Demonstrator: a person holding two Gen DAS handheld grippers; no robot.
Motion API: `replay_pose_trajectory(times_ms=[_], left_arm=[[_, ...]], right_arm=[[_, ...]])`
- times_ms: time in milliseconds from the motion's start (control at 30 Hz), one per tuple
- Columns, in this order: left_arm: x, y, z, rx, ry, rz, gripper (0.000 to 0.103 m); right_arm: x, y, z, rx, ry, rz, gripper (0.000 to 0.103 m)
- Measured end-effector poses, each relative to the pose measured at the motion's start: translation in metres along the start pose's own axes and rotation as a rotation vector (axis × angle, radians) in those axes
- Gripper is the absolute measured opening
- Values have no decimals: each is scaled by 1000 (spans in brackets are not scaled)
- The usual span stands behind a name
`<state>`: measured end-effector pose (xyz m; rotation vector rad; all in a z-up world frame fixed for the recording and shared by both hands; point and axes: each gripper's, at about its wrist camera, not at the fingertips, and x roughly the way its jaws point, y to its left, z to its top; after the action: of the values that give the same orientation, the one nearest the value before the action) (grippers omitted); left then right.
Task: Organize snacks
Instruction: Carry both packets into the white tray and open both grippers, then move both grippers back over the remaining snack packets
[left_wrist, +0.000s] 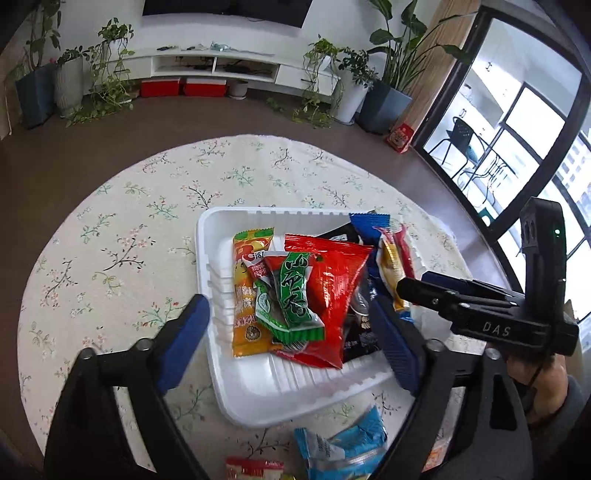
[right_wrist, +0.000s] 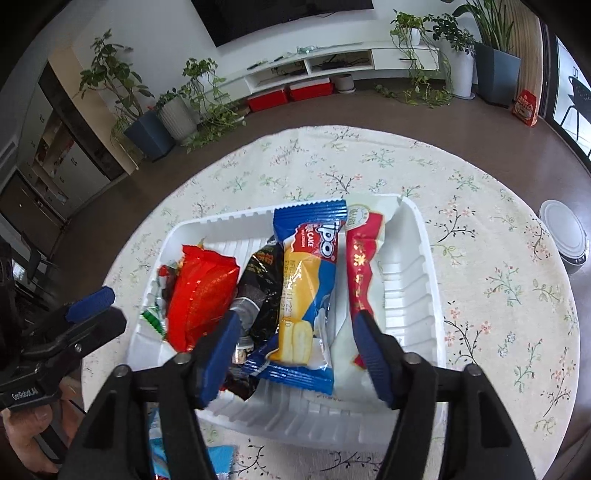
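A white plastic tray (left_wrist: 207, 258) (right_wrist: 424, 258) on the floral tablecloth holds several snack packets. In the left wrist view an orange packet (left_wrist: 247, 288), a green packet (left_wrist: 291, 302) and a red bag (left_wrist: 340, 288) lie in it. My left gripper (left_wrist: 286, 302) hangs open above them, its pads touching nothing. In the right wrist view a blue cake packet (right_wrist: 310, 288) lies beside a black packet (right_wrist: 262, 288) and a red-and-white packet (right_wrist: 362, 258). My right gripper (right_wrist: 297, 316) stands open over the cake packet without pressing it.
A light blue packet (left_wrist: 351, 450) and a small red-and-white packet (left_wrist: 255, 469) lie on the cloth in front of the tray. The round table's edge curves close on both sides. A white round object (right_wrist: 563, 236) sits past the right edge. Hands (left_wrist: 535, 376) hold the grippers.
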<state>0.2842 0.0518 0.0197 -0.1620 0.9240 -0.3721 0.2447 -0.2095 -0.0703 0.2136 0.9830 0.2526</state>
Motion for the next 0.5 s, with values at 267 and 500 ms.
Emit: replay_pose_trajectory(times_ms=[267,500], left_arm=[[-62,-31,-44,239,-117,-4,103],[-81,-17,-96,214,21,94,103]], right_arm=[[-59,-11,-25,-31,-67,141,80],[-110,-9,-85,-152,-84,252,80]])
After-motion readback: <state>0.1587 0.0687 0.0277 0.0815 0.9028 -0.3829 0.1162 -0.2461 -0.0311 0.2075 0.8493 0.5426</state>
